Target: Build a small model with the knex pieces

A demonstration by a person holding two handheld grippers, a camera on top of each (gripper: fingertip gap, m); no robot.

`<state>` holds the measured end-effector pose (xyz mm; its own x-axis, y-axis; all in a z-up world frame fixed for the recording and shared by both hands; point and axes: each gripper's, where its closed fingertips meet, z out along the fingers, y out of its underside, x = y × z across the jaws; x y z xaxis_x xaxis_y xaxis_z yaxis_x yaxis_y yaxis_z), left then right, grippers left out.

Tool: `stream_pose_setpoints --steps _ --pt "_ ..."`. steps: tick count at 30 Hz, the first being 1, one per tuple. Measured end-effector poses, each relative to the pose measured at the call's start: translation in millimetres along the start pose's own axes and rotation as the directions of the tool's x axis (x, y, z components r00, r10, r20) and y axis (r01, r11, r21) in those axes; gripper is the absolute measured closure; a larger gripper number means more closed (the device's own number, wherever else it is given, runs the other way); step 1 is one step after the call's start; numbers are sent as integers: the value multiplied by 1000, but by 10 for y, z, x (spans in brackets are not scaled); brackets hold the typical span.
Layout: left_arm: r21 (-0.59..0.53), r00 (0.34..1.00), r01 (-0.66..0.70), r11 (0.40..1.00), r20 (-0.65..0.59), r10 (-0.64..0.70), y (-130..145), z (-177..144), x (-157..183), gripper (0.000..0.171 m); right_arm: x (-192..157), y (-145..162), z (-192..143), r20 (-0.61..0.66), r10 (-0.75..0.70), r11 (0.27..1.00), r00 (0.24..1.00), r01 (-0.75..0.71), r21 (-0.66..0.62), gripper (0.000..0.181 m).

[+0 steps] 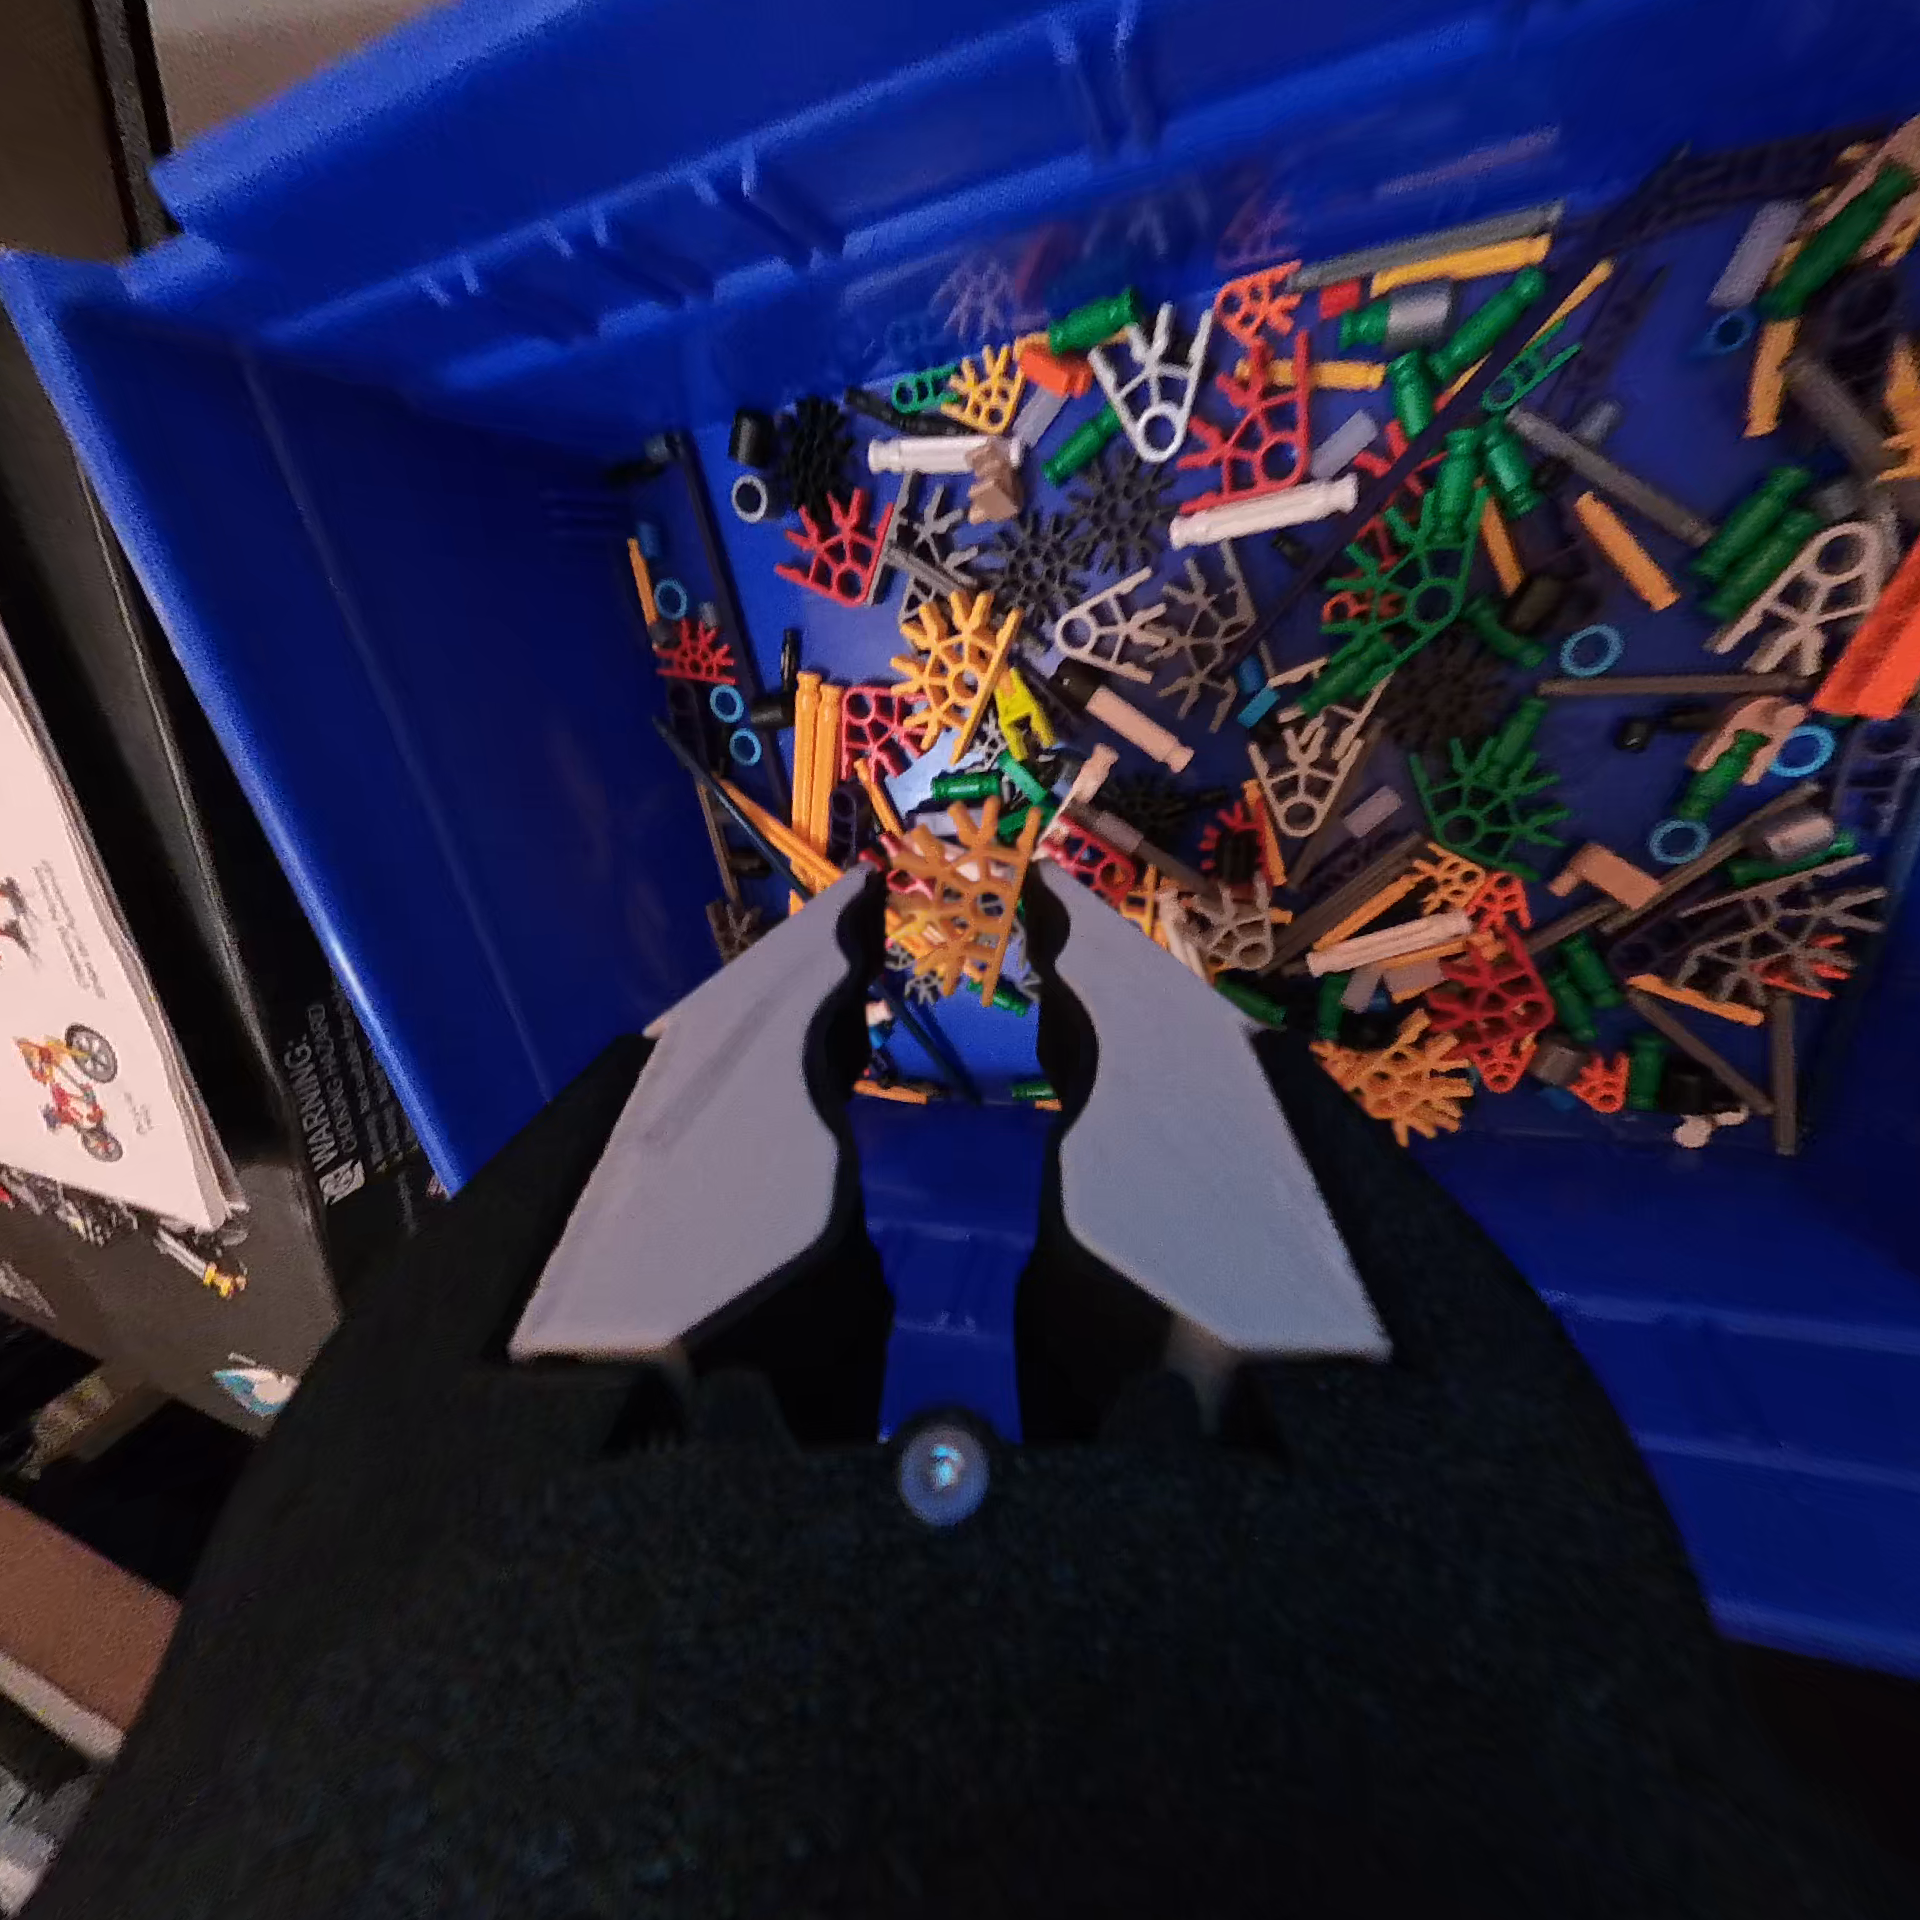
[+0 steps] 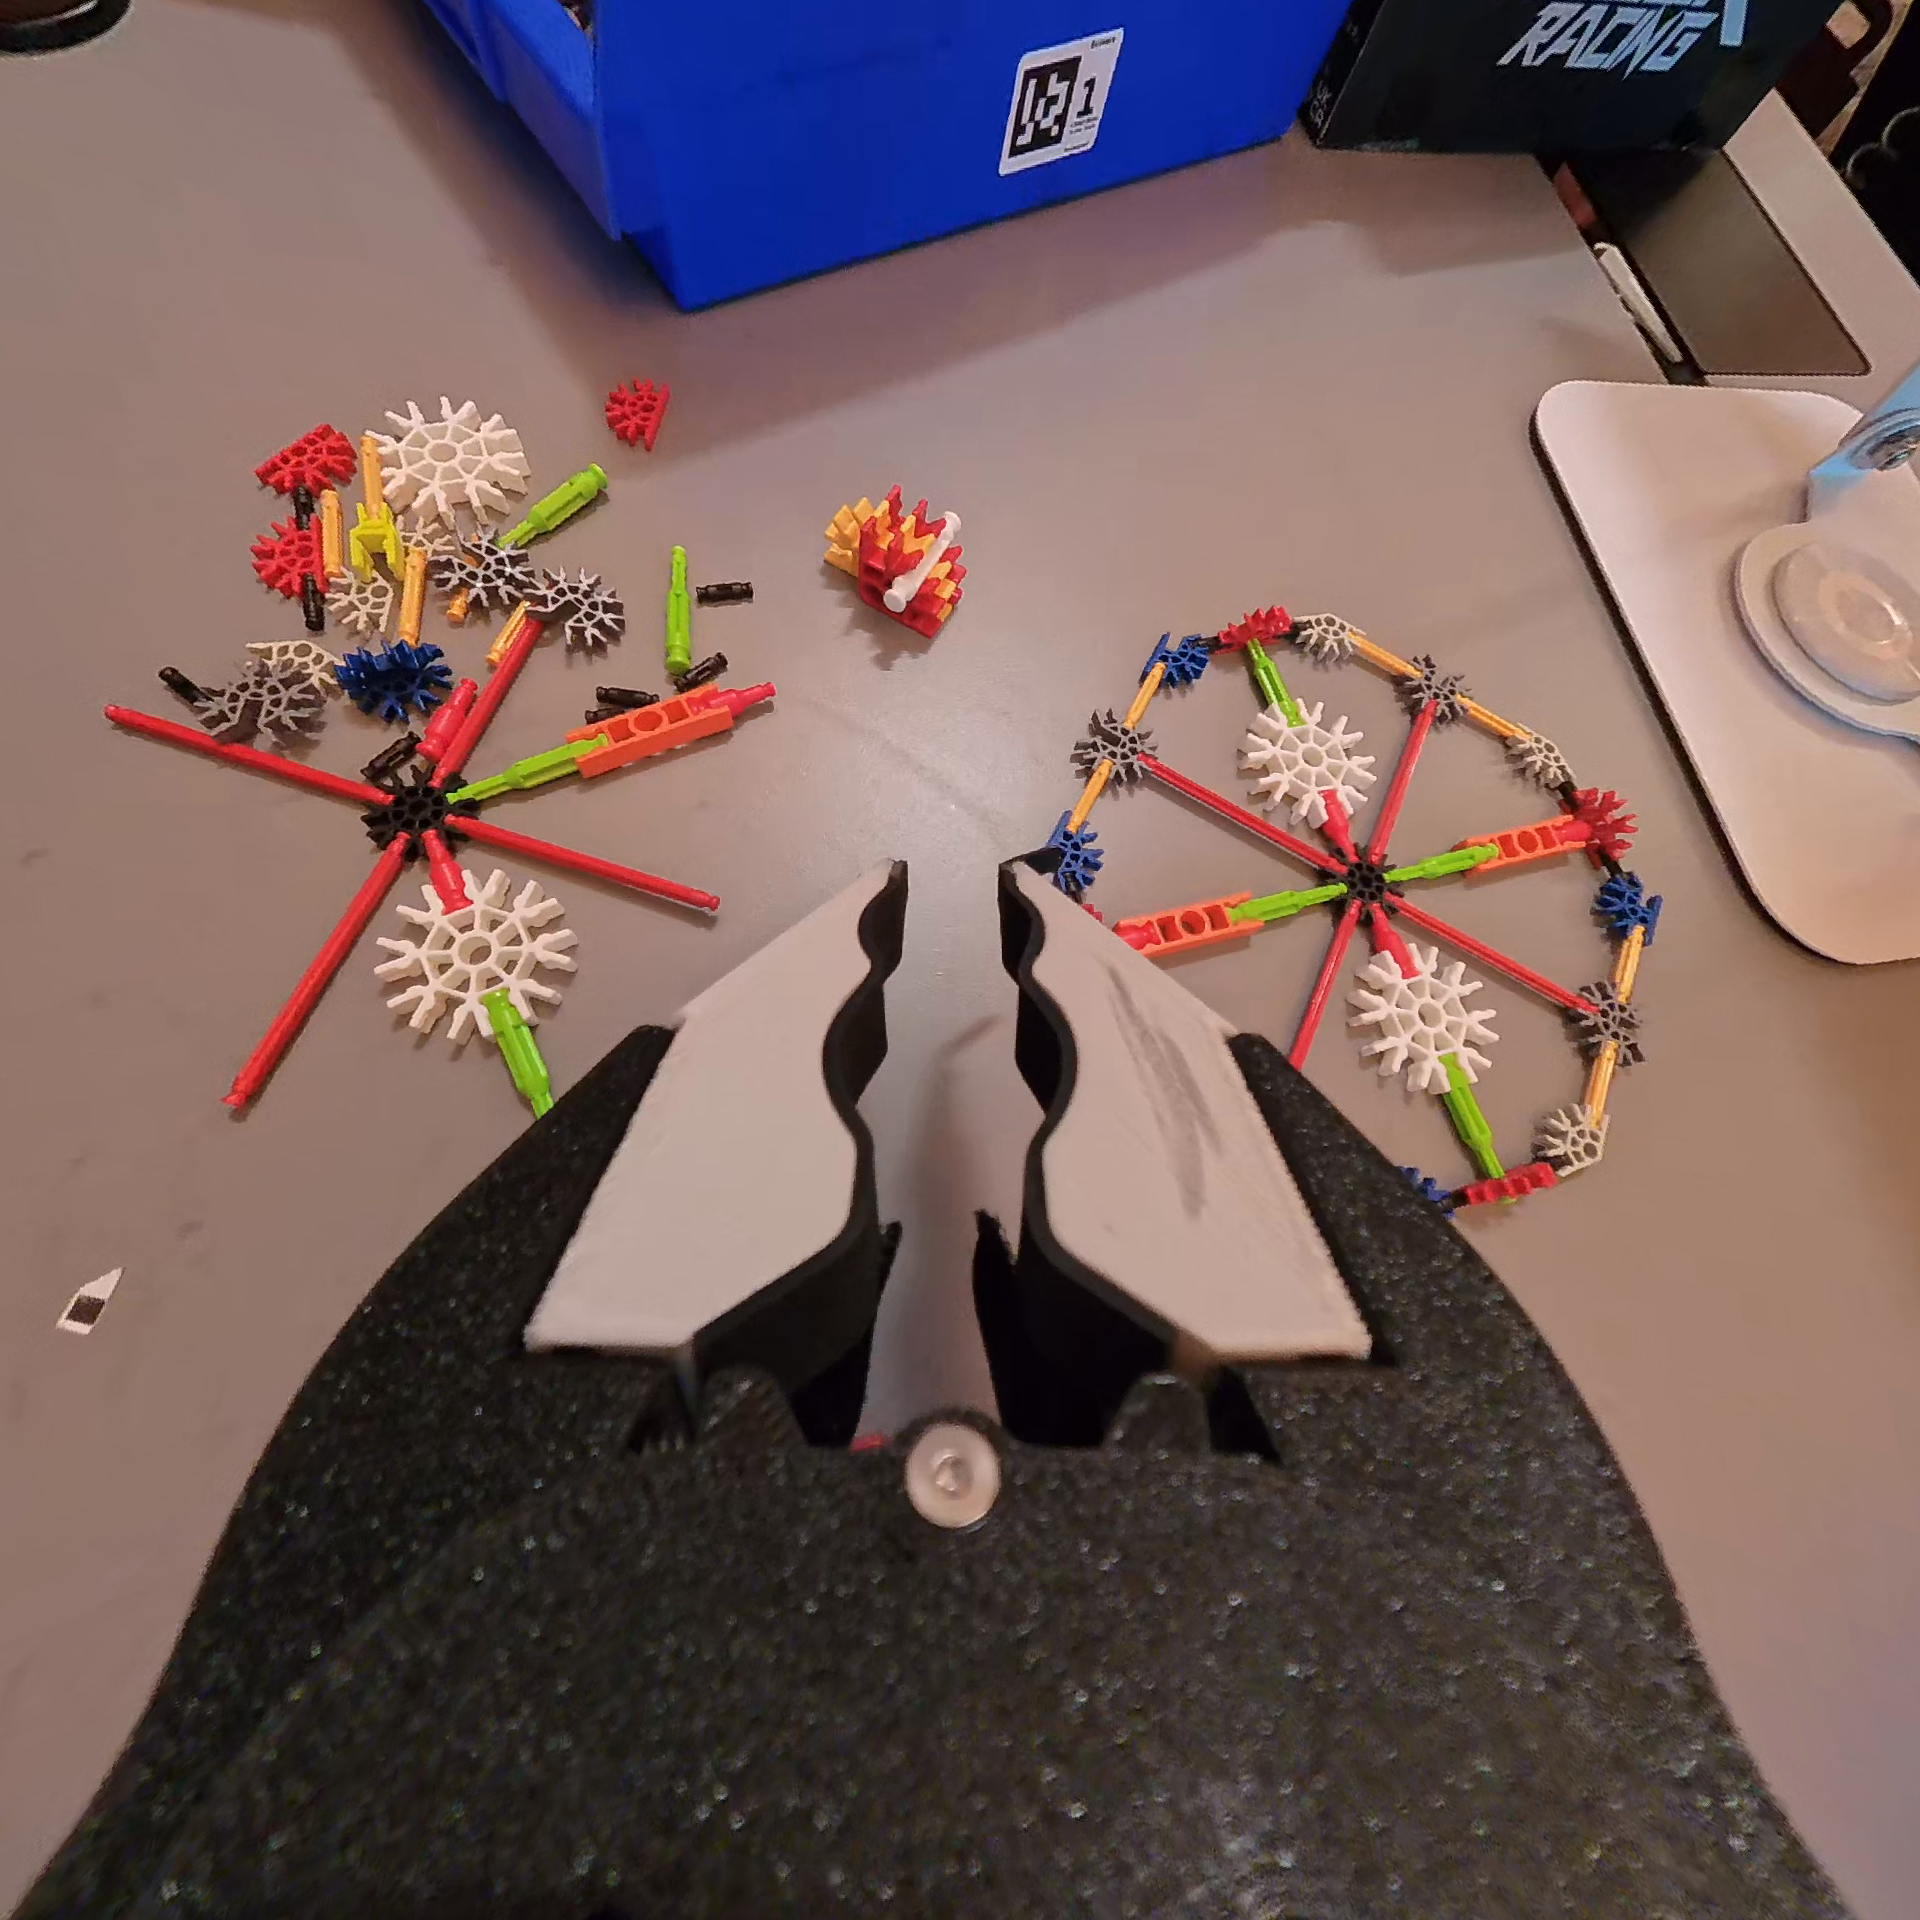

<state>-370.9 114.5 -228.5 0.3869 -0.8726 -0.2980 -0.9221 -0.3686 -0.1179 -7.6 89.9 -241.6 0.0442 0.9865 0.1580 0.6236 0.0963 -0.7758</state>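
Left tool (image 1: 951, 883) reaches down into a big blue plastic bin (image 1: 436, 582) full of small coloured construction-toy rods and connectors. Its two grey fingers stand at a narrow gap on both sides of a tan snowflake-shaped plastic connector (image 1: 961, 899); the picture is blurred, so I cannot tell if they really press it or only frame it. At the left of the bin lies a black cardboard box (image 1: 260, 1091) with a white printed booklet (image 1: 83, 966) on it.

Right tool (image 2: 951, 873) hovers over the grey bench (image 2: 935, 364), its fingers a little apart and holding nothing. From the left on the bench: a half-built wheel of red rods around a black hub (image 2: 410, 816), with white snowflake connectors but no rim, and a loose heap of small parts (image 2: 416, 561) just behind it. Near the middle stands a small red and yellow stack of connectors (image 2: 899, 566). At the right lies a finished round wheel with a rim of many-coloured connectors (image 2: 1361, 883); the right finger tip is just beside its edge.

So one wheel looks complete and the other has only its spokes.
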Motion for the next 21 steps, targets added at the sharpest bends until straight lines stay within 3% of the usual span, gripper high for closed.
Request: stream_pose_setpoints --steps 9,12,14,17,21 --pt "-57 998 66 996 18 -65 178 135 -152 144 -8 -3 -3 1 -3 1000 1000 3 -2 164" --pt "-100 996 70 993 64 -64 242 156 -209 120 -8 3 2 3 -2 1000 1000 2 -4 164" --pt "-94 996 68 993 60 -62 229 142 -183 116 -10 3 2 3 -3 1000 1000 3 -4 164" --pt "-55 998 58 997 28 -57 143 98 -86 116 -10 2 2 2 -5 1000 1000 5 -5 164" --pt "-46 999 14 999 -32 -16 63 58 124 129 -13 1 2 2 -6 1000 1000 6 -6 164"
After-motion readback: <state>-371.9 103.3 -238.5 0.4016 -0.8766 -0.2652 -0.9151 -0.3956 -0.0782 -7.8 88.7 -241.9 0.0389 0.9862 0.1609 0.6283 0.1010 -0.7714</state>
